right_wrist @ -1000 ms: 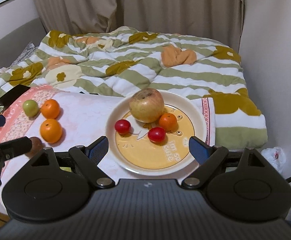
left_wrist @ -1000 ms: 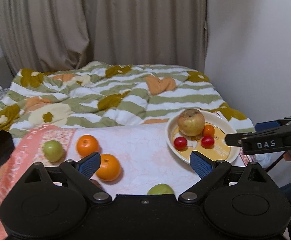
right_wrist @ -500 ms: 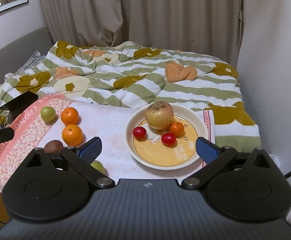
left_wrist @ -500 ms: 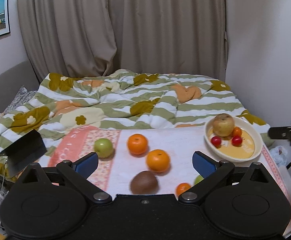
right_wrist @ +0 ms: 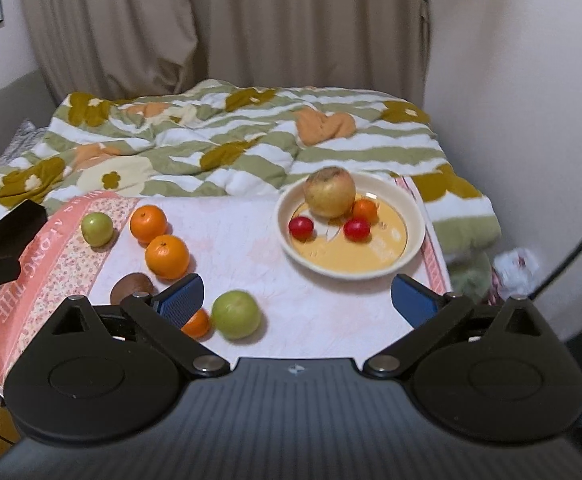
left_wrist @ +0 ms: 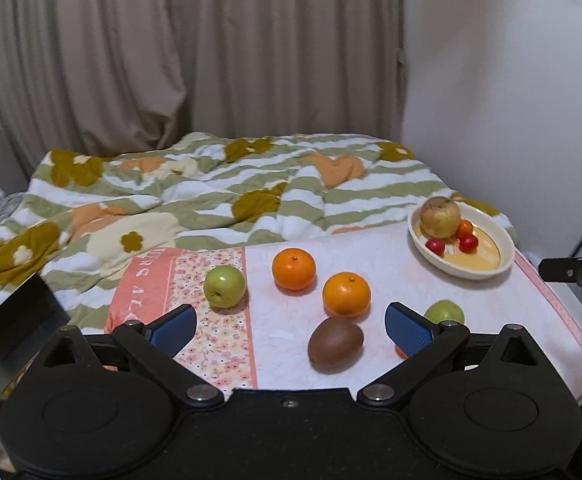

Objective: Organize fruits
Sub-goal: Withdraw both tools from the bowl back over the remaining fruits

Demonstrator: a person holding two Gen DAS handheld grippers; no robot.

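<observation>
both cameras pulled back since a second ago: kiwi [left_wrist: 335, 344], near green apple [right_wrist: 235, 314], small orange [right_wrist: 197, 323] now in view. pink-white cloth [left_wrist: 371, 264] over table, striped quilt [left_wrist: 211, 196] and curtain [left_wrist: 171, 52] far. plate [right_wrist: 414, 248] far right holds large apple [right_wrist: 330, 191], three small fruits. left gripper [left_wrist: 289, 330], right gripper [right_wrist: 296, 294] spread wide, holding nothing, above near edge.

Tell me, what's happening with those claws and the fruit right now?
Left gripper and right gripper open, empty. Plate holds four fruits; six loose on the cloth. Nothing in the way.
</observation>
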